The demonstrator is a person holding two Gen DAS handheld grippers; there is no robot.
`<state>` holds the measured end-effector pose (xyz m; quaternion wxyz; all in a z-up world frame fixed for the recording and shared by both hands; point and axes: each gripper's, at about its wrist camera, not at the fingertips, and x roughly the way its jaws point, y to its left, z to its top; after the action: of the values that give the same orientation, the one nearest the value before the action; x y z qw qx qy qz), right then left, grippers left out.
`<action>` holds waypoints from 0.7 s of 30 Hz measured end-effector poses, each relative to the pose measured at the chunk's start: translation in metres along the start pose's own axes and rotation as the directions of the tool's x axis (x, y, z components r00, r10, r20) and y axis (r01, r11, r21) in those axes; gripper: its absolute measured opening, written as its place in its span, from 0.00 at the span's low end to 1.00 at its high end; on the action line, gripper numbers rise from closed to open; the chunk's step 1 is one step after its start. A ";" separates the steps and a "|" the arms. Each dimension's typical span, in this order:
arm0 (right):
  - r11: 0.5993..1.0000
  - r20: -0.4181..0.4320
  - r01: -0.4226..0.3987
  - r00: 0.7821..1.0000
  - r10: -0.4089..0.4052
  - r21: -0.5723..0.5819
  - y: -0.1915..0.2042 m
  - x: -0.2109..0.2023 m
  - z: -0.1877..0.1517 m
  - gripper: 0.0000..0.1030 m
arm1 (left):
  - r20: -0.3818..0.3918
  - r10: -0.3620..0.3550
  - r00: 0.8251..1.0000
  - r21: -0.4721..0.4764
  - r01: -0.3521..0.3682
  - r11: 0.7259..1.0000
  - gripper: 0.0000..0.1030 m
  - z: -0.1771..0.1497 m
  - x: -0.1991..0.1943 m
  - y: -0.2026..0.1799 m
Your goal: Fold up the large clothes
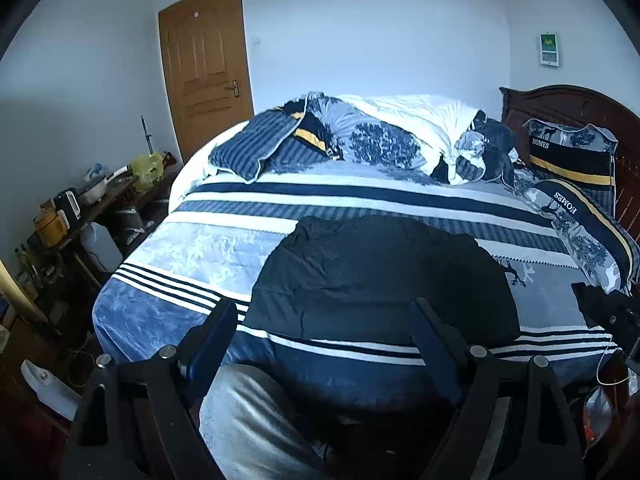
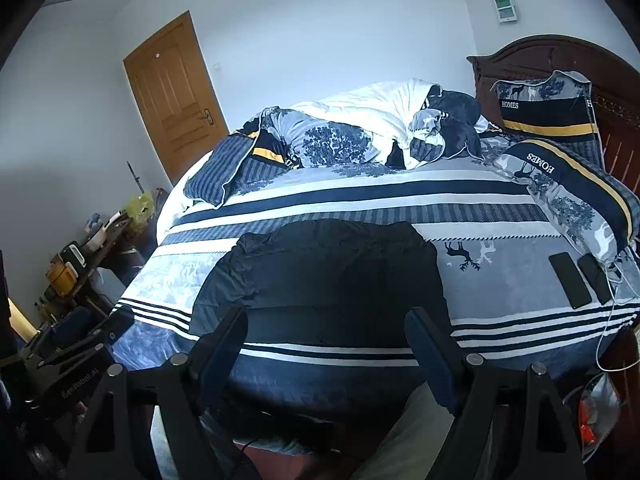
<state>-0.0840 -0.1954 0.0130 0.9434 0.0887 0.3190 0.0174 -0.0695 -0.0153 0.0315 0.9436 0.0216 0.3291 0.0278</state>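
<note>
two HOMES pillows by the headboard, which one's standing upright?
The dark-banded, yellow-striped HOMES pillow leaning against the brown wooden headboard stands upright, its lettering right way up. The other HOMES pillow lies flat on the striped blue bedspread, lettering upside down.

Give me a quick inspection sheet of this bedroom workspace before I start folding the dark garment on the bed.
Surface: bed with striped blue and white blanket, bare patches left and right.
Job's things: black garment lying spread near the front edge, wrinkled.
Clutter: rumpled duvet at the back, two HOMES pillows, two phones on the right.
Grippers: left tongs and right tongs open, hovering before the bed, holding nothing.
Cables: white cable running from the phones over the bed edge.
Surroundings: wooden door, headboard, crowded side table.
</note>
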 end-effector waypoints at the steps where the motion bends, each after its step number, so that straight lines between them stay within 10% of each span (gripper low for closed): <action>1: 1.000 -0.002 0.001 1.000 -0.001 0.000 0.000 0.001 0.000 0.81 | -0.010 -0.006 1.000 0.002 0.006 1.000 0.85 0.000 0.002 0.000; 21: 1.000 -0.063 0.017 0.998 -0.017 0.005 0.001 0.036 0.002 0.81 | -0.057 0.006 0.998 0.057 -0.003 0.998 0.85 0.001 0.028 -0.009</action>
<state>-0.0543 -0.1916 -0.0072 0.9327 0.0880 0.3496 0.0112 -0.0465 -0.0220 0.0141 0.9328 0.0481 0.3565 0.0210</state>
